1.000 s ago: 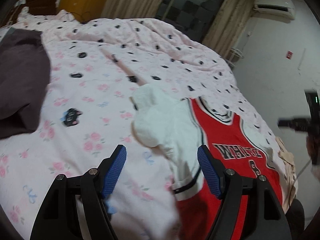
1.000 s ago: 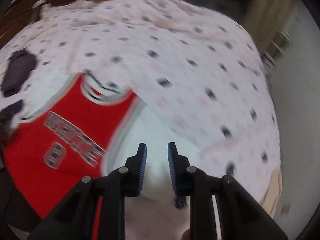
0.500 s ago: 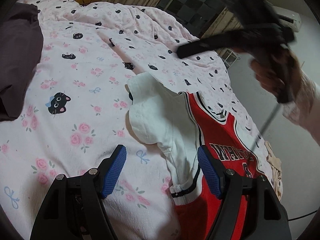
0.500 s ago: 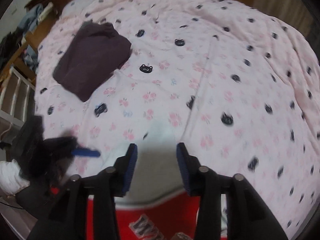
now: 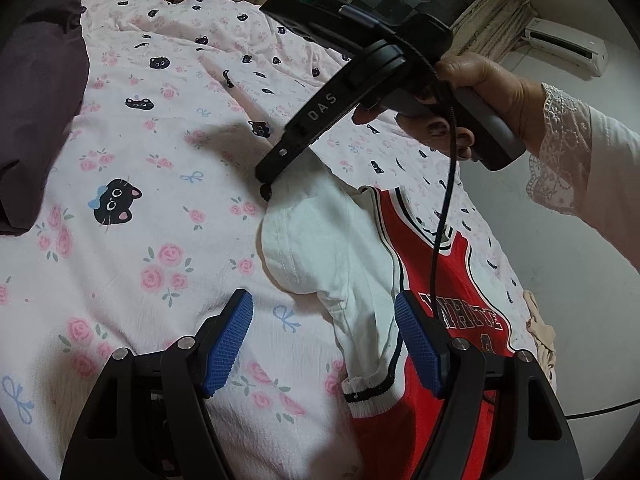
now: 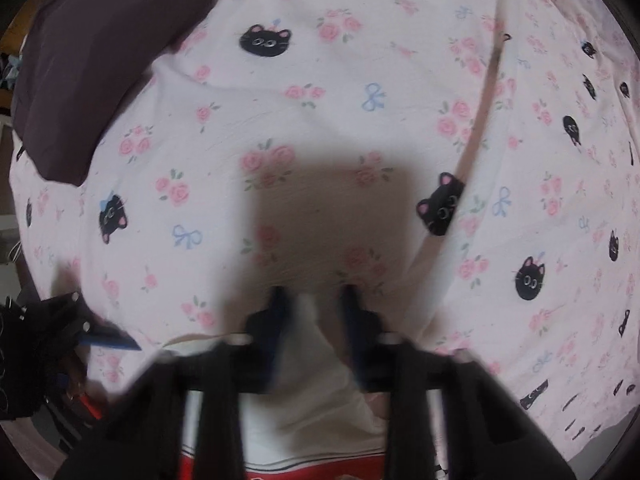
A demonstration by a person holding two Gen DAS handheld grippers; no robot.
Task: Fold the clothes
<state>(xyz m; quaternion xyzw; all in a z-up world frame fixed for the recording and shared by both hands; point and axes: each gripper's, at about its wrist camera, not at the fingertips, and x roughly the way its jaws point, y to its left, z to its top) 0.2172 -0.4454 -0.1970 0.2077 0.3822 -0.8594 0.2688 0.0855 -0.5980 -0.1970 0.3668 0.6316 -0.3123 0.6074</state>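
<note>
Hovering low over the bed, the left claw (image 5: 324, 336) stands with its blue ribbed pads spread wide and nothing between them; it frames the lower part of the white sleeve (image 5: 340, 256) of a red and white basketball jersey (image 5: 444, 300) printed with white letters. The sleeve's ribbed cuff with a black stripe lies just ahead of the right-hand pad. The jersey lies spread on the pink bedsheet (image 5: 160, 184) printed with roses, blue bows and black cat faces, its red front running away toward the right edge of the bed.

The right claw (image 6: 314, 300), seen blurred in its own camera, is partly open, its two dark tips apart with white cloth of the jersey (image 6: 316, 396) showing between and behind them; whether the tips touch the cloth I cannot tell. In the left wrist view its black body (image 5: 320, 108) points down at the upper end of the white sleeve, tip right at the fabric, and a hand (image 5: 476, 92) in a white lace-cuffed sleeve grips the handle, with a black cable hanging down across the jersey. The claw throws a dark shadow on the sheet ahead of it.

Farther out, a folded dark brown garment (image 6: 100, 48) rests on the bedsheet (image 6: 360, 80) at the upper left, well apart from the jersey. A beige cloth (image 5: 540, 332) lies at the bed's right edge.
</note>
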